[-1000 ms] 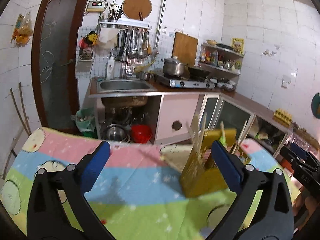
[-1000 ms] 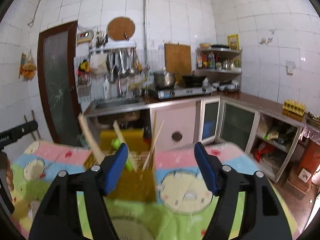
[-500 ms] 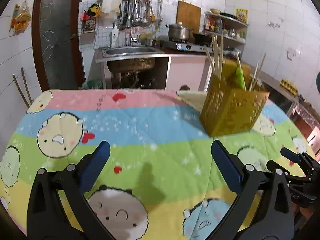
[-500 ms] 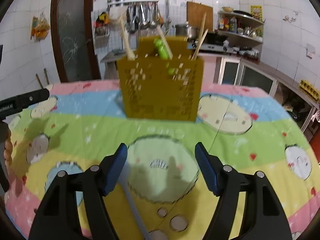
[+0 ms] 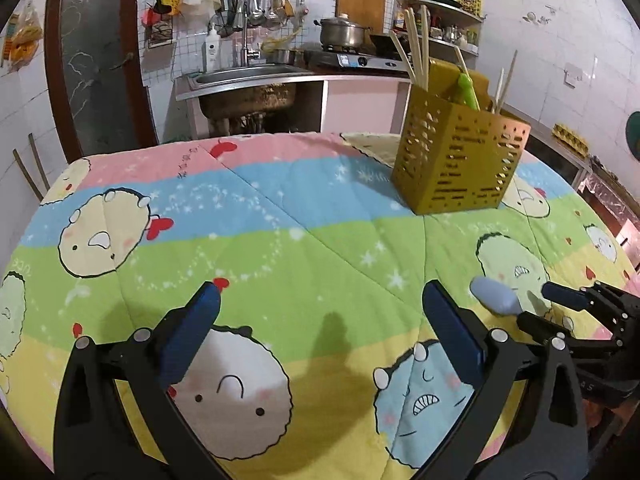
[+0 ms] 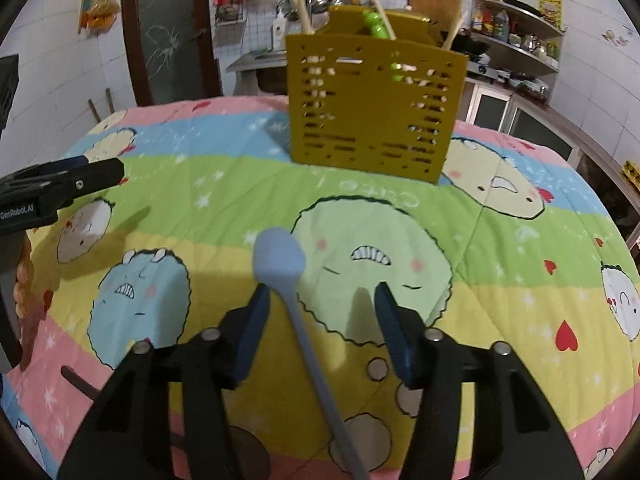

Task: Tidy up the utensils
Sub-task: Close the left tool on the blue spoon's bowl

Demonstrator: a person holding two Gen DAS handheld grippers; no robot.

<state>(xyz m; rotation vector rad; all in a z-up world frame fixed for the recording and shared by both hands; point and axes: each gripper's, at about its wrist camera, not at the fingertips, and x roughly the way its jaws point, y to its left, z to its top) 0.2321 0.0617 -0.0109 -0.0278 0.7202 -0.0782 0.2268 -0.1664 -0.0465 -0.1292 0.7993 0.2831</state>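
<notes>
A pale blue spoon lies on the cartoon-print cloth, its handle running toward the camera between the fingers of my right gripper, which is open around it without touching. The spoon's bowl also shows in the left wrist view. A yellow perforated utensil holder stands upright behind it with chopsticks and a green utensil inside; it also shows in the left wrist view. My left gripper is open and empty above the cloth.
The right gripper shows at the right edge of the left wrist view, and the left gripper at the left edge of the right wrist view. Behind the table are a sink, a stove with a pot and cabinets.
Both grippers have tilted down and lowered toward the table. The blue spoon has come fully into view between the right fingers. The holder now looks farther off.
</notes>
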